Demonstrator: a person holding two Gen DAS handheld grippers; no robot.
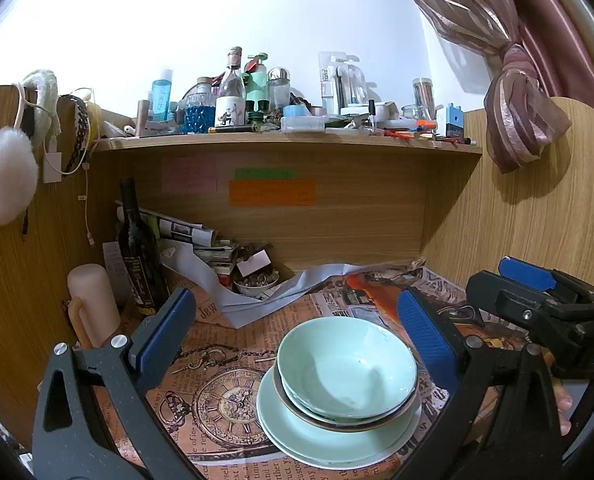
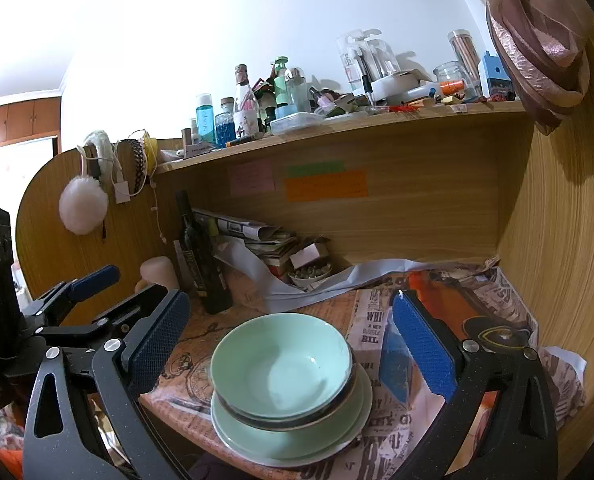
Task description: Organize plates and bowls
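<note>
As both stand wide, bowl stack (image 2: 283, 376) between right tool (image 2: 293, 344), left tool (image 1: 297, 344)

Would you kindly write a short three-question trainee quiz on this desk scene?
1. True or false: the top bowl is empty.
2. What does the bowl stack rest on? A) green plates B) a book
3. Is the right gripper open or shut?

Key: 1 true. 2 A, the green plates. 3 open, pads clear of the bowl.
</note>
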